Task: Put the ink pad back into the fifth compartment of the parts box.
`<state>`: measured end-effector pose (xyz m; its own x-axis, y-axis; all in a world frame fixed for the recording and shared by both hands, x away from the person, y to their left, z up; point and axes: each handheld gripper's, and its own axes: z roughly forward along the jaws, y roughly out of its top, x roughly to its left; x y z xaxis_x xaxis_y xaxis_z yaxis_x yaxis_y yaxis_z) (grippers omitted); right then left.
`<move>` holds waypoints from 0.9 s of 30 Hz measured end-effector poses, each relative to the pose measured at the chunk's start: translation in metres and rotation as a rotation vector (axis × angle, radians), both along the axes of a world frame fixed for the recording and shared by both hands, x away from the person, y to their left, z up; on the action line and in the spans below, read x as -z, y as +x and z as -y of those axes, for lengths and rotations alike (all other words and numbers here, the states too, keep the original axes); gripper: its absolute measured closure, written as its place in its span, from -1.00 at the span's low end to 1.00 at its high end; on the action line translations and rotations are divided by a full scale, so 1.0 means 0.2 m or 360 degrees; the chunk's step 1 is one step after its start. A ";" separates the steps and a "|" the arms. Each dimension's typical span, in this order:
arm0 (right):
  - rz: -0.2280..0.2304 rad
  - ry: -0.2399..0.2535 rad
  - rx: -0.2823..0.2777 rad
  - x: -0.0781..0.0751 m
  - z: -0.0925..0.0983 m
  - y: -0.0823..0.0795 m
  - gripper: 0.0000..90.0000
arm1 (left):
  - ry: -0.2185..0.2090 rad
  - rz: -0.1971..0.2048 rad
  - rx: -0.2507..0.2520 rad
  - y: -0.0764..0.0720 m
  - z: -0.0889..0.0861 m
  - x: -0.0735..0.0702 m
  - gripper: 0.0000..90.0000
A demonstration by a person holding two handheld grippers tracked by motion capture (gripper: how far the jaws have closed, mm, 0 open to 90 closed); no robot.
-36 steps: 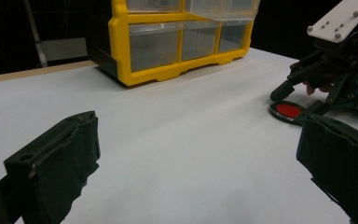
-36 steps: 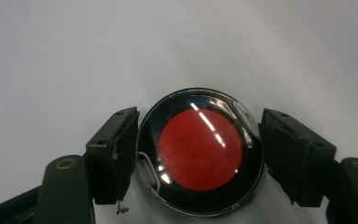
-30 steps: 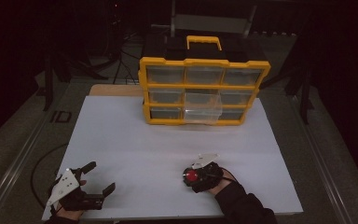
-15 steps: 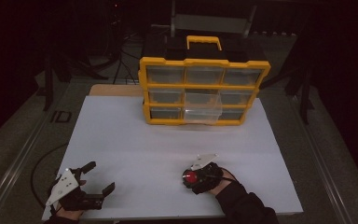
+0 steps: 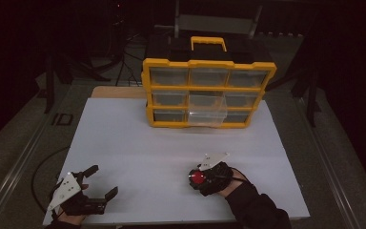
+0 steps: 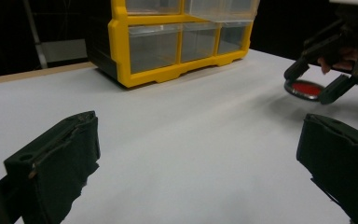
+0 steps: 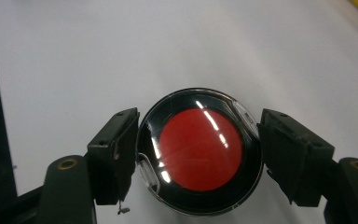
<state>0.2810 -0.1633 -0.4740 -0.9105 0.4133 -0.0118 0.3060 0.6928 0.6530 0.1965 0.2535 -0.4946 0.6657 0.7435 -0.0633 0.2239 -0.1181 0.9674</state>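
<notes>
While the high view sets the right gripper (image 5: 201,177) near the white table's (image 5: 138,143) front edge, pinching a round red-centred disc (image 5: 198,178), the left gripper (image 5: 95,183) rests at the front left corner, jaws spread on nothing. A yellow drawer organiser (image 5: 208,93) stands at the far edge, with bare tabletop between; the room around is dark. From the left gripper view, the disc (image 6: 306,88) hangs just above the surface. Seen from the right gripper view, both pads press the disc's (image 7: 200,150) black rim.
</notes>
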 end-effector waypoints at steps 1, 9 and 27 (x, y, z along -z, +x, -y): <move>-0.0001 0.0001 -0.0004 -0.01 0.00 0.00 -0.33 | 0.0000 0.0001 -0.0001 0.00 0.00 0.00 -0.99; 0.0033 0.0004 -0.0024 -0.12 0.02 -0.01 -0.33 | 0.0000 0.0001 0.0001 0.00 0.00 0.00 -0.99; 0.0130 -0.0008 -0.0080 -0.36 0.03 0.00 -0.33 | -0.0003 0.0002 0.0001 0.00 0.00 0.00 -0.99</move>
